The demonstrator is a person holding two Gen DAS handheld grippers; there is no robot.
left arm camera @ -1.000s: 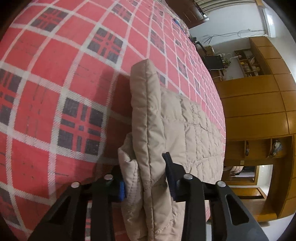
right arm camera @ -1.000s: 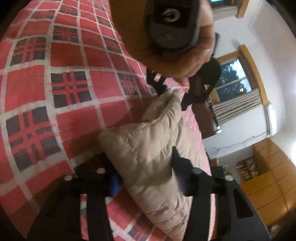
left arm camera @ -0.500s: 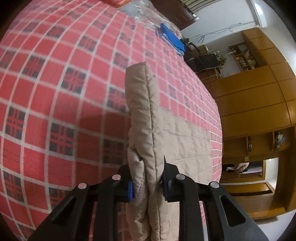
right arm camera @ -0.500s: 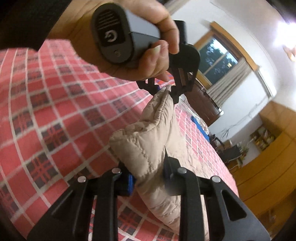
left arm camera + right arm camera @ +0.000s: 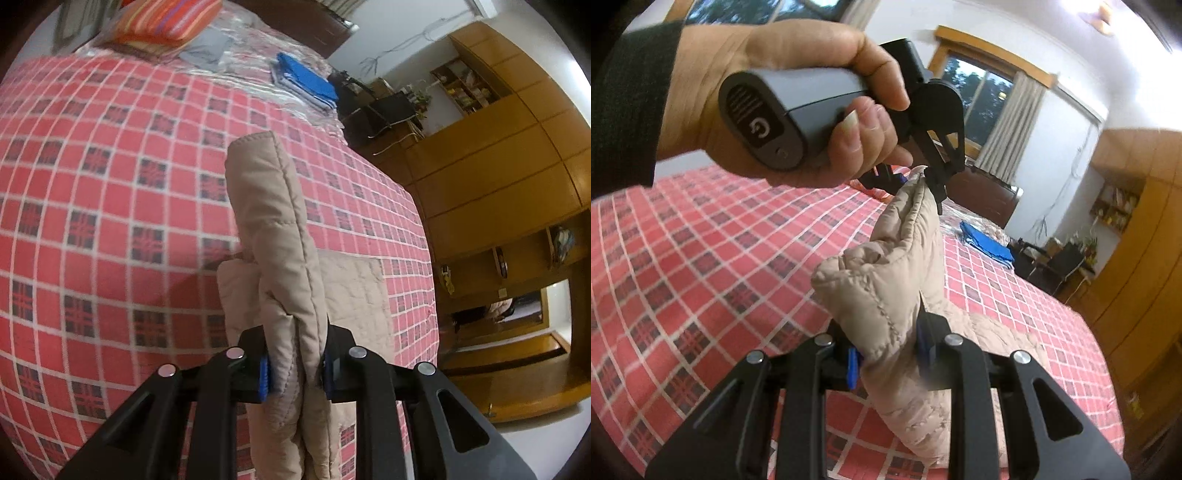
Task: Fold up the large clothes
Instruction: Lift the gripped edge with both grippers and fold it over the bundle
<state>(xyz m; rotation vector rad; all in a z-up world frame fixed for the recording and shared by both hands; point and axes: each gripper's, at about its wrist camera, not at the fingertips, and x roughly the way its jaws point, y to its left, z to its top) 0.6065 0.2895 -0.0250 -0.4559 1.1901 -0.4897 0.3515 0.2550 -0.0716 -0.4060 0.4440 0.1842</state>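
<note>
The beige quilted garment [image 5: 273,236] is hanging lifted above the red checked bed [image 5: 110,206], its gathered edge running lengthwise between both grippers. The left gripper [image 5: 293,369] and right gripper [image 5: 888,360] are each clenching it. Folded blue clothes [image 5: 306,79] are lying beyond, well apart.

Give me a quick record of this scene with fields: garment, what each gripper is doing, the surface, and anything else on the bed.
garment: beige quilted jacket, edge lifted, the rest on the bed
left gripper: shut on the jacket
right gripper: shut on the jacket
surface: red checked bedspread
also on bed: folded blue cloth, striped pillow
</note>
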